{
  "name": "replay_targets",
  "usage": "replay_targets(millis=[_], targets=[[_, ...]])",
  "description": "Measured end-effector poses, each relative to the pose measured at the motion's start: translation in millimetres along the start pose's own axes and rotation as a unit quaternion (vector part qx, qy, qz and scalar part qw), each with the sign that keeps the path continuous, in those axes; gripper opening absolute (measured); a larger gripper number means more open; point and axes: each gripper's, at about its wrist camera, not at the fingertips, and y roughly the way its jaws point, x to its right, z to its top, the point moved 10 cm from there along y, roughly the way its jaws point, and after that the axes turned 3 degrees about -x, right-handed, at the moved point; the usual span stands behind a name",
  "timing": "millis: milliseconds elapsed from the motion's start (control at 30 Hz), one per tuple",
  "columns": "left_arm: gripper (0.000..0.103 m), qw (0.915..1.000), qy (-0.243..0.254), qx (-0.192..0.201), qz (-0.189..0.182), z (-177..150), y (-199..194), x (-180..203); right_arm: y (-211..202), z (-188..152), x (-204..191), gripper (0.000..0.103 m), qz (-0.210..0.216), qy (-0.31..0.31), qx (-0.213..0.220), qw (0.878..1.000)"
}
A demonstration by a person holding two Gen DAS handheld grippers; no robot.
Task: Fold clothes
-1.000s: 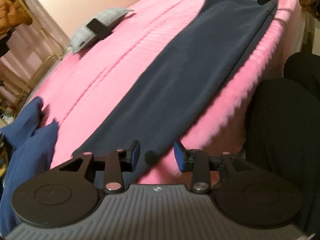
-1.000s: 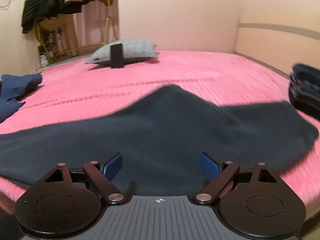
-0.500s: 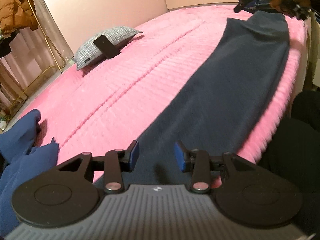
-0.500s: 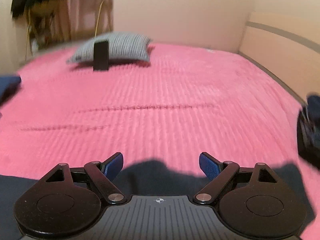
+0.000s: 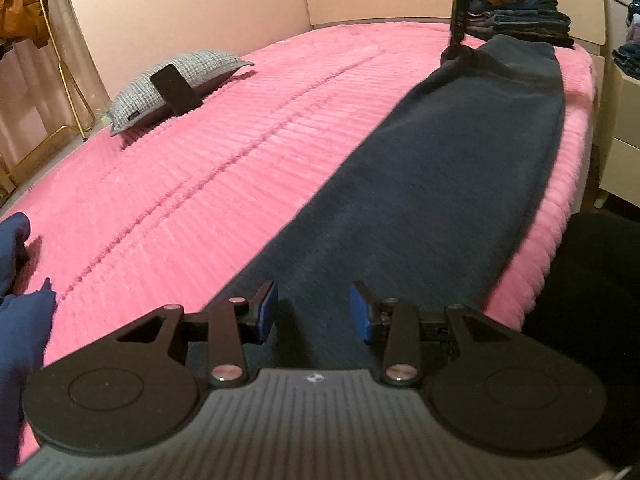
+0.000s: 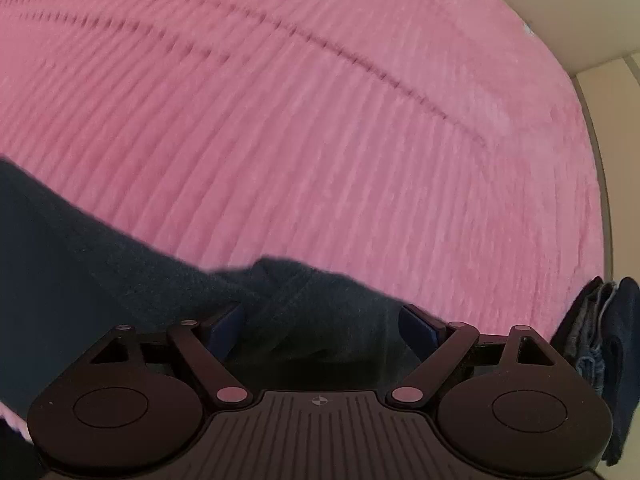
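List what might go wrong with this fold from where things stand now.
1. The dark garment lies along the bed's near edge, close to the pink blanket's border; a tug could drag it off.
2. The right gripper sits over bunched fabric at the far end; closing there may catch too few or too many layers.
3. The folded stack sits just behind that end and could get knocked.

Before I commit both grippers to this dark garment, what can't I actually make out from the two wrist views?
- Dark garment: near end hidden under the left gripper body, left wrist view.
- Right gripper: whether its pads touch the cloth, hidden by its own body, right wrist view.
- Folded stack: item count unclear, small and distant; cut by the frame edge in right wrist view.
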Motion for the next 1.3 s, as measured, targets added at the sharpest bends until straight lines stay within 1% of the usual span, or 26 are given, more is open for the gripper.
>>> replay_targets(millis=[233,267,333,367,400,433,500,533,567,600,633,700,767,833,867,900,933,967,1000,1033,1067,1100,1133,1300], targets=[[0.035,0.9999,-0.006,0.004,-0.012,-5,3,1,10,27,9,0.086,-0.048,0.025,0.011,0.998],[0.035,0.9999,-0.005,0.005,-0.012,-5,3,1,10,30,10,0.084,-0.053,0.025,0.008,0.998],[0.035,0.9999,-0.006,0.004,-0.012,-5,3,1,15,33,14,0.072,-0.059,0.014,-0.007,0.998],[0.035,0.9999,-0.006,0.004,-0.012,-5,3,1,18,34,16,0.069,-0.062,0.008,-0.016,0.998],[0.035,0.9999,-0.006,0.003,-0.012,-5,3,1,21,34,16,0.063,-0.055,0.006,-0.021,0.998],[0.035,0.9999,-0.006,0.003,-0.011,-4,4,1,25,35,15,0.05,-0.042,0.008,-0.025,0.999],[0.035,0.9999,-0.006,0.003,-0.009,-3,4,1,28,35,6,0.028,-0.028,-0.004,-0.034,0.999],[0.035,0.9999,-0.006,0.002,-0.009,-3,5,2,29,36,0,0.011,-0.024,-0.018,-0.039,0.999],[0.035,0.9999,-0.005,0.002,-0.009,-3,5,2,28,42,0,0.007,-0.028,-0.022,-0.03,0.999],[0.035,1.0,-0.004,0.001,-0.008,-3,5,2,25,50,4,0.007,-0.037,-0.019,-0.013,0.999],[0.035,1.0,-0.003,0.0,-0.008,-3,5,2,23,57,8,0.006,-0.036,-0.006,0.003,0.999],[0.035,1.0,-0.001,-0.002,-0.006,-3,5,3,25,69,18,0.005,-0.02,0.032,0.026,0.999],[0.035,1.0,0.0,-0.004,-0.004,-3,5,3,35,75,22,0.006,0.0,0.06,0.032,0.998],[0.035,1.0,0.0,-0.006,-0.002,-3,5,4,52,73,18,0.006,0.016,0.067,0.018,0.997],[0.035,1.0,-0.002,-0.007,-0.002,-3,5,4,57,73,18,0.006,0.02,0.072,0.021,0.997],[0.035,1.0,-0.004,-0.009,-0.001,-3,5,4,56,75,20,0.007,0.028,0.085,0.038,0.995],[0.035,0.9999,-0.006,-0.01,0.0,-3,5,3,51,77,24,0.018,0.04,0.102,0.06,0.992],[0.035,0.9999,-0.008,-0.012,0.0,-3,5,3,42,78,30,0.037,0.054,0.125,0.087,0.987],[0.035,0.9999,-0.01,-0.013,0.001,-3,4,3,31,78,37,0.044,0.069,0.152,0.118,0.979],[0.035,0.9998,-0.012,-0.014,0.001,-3,4,3,20,79,45,0.048,0.085,0.178,0.149,0.969],[0.035,0.9998,-0.013,-0.016,0.002,-3,3,3,7,74,51,0.048,0.096,0.209,0.18,0.957],[0.035,0.9997,-0.017,-0.016,0.003,-3,1,2,-7,66,58,0.048,0.105,0.242,0.21,0.941],[0.035,0.9996,-0.021,-0.017,0.004,-3,0,1,-13,57,56,0.048,0.114,0.26,0.228,0.931],[0.035,0.9983,-0.053,-0.022,0.009,-2,-8,-5,-18,6,18,0.048,0.158,0.296,0.273,0.902]])
